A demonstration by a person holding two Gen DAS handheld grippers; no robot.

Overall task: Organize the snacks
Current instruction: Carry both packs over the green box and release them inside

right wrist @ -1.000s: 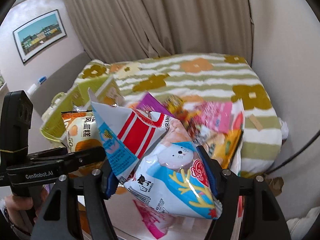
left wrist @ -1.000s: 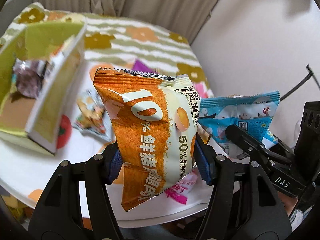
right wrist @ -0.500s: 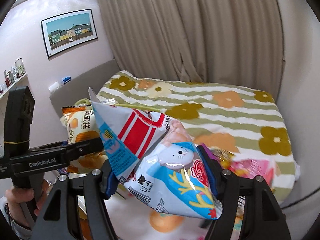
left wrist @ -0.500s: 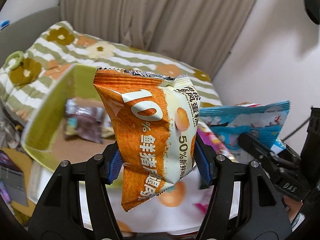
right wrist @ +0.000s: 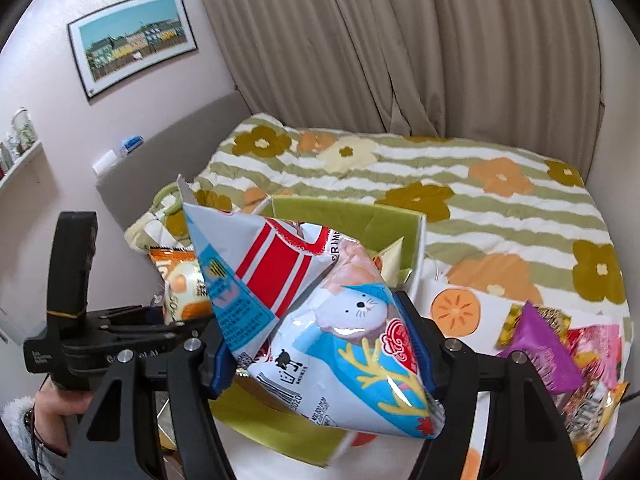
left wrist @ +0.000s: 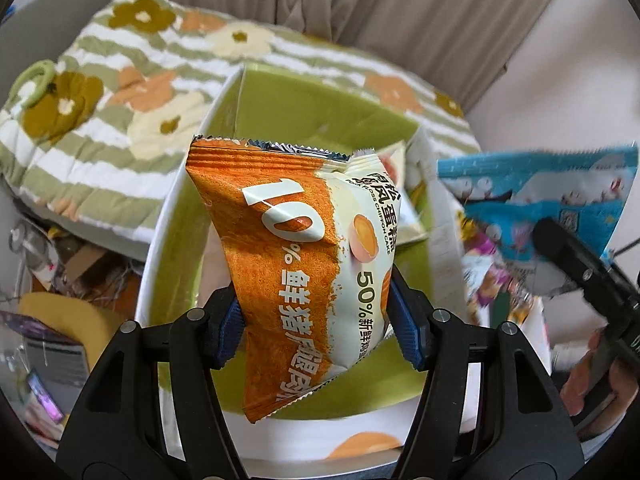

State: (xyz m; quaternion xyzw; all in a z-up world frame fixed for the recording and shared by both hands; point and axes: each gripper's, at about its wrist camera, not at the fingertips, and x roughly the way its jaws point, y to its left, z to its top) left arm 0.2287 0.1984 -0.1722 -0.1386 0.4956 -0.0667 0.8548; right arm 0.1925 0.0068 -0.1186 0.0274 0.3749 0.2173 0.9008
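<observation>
The left gripper (left wrist: 316, 328) has its fingers (left wrist: 230, 330) pinching an orange-and-cream cake packet (left wrist: 304, 264) by its lower half, so the packet stands upright in the centre of the left wrist view, held above the open green box (left wrist: 320, 100) whose green inner walls fill the frame behind it. The right gripper (right wrist: 324, 352) has its fingers (right wrist: 418, 344) clamped on a blue-and-white pouch with a cat face (right wrist: 320, 312), which sits tilted across the centre of the right wrist view, in front of the same box (right wrist: 352, 216). In that view the left gripper (right wrist: 132, 336) appears at centre left, the orange packet (right wrist: 180, 284) showing above it. Loose snack packets (right wrist: 560, 344), purple and pink among them, lie at the lower right on a white sheet printed with orange fruit (right wrist: 456, 308). A striped floral quilt (right wrist: 500, 200) covers the bed behind, with beige curtains (right wrist: 400, 40) across the top.
</observation>
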